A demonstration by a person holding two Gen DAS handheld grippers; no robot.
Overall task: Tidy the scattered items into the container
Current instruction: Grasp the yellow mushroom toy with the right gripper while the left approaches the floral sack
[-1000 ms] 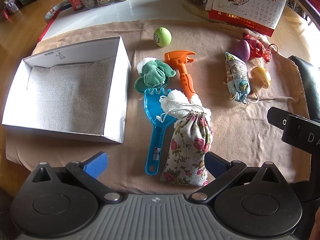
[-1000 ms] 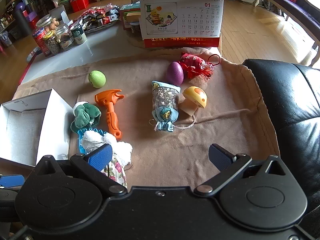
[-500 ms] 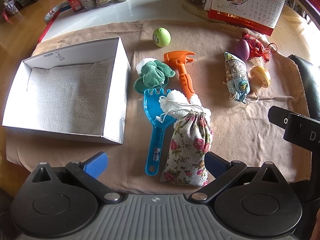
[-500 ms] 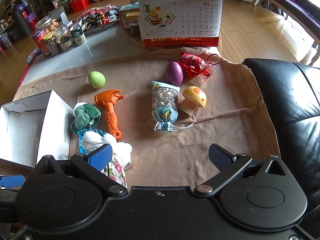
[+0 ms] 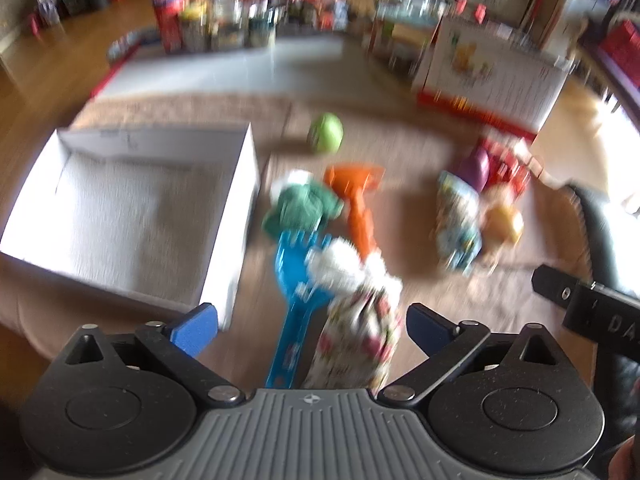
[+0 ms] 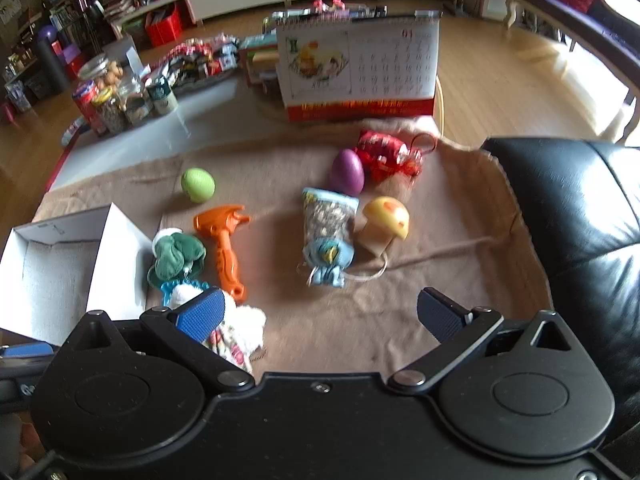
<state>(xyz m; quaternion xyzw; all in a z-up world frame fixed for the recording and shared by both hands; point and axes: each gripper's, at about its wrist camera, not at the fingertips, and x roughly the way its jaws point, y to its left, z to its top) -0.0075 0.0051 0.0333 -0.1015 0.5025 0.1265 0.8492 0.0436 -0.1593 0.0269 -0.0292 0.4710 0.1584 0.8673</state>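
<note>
A white open box stands at the left on a tan cloth; it also shows in the right wrist view. Scattered items lie to its right: a floral pouch, a blue rake, a green cloth toy, an orange hammer, a green ball, a blue sachet, a yellow mushroom, a purple egg and a red pouch. My left gripper is open, its jaws either side of the floral pouch. My right gripper is open and empty over the cloth. The left wrist view is blurred.
A desk calendar stands behind the cloth. Jars and cans sit at the back left on a grey mat. A black leather seat borders the cloth on the right.
My left gripper has dropped lower and forward towards the floral pouch; its view is now motion-blurred. My right gripper has tilted and moved slightly forward. No item has moved.
</note>
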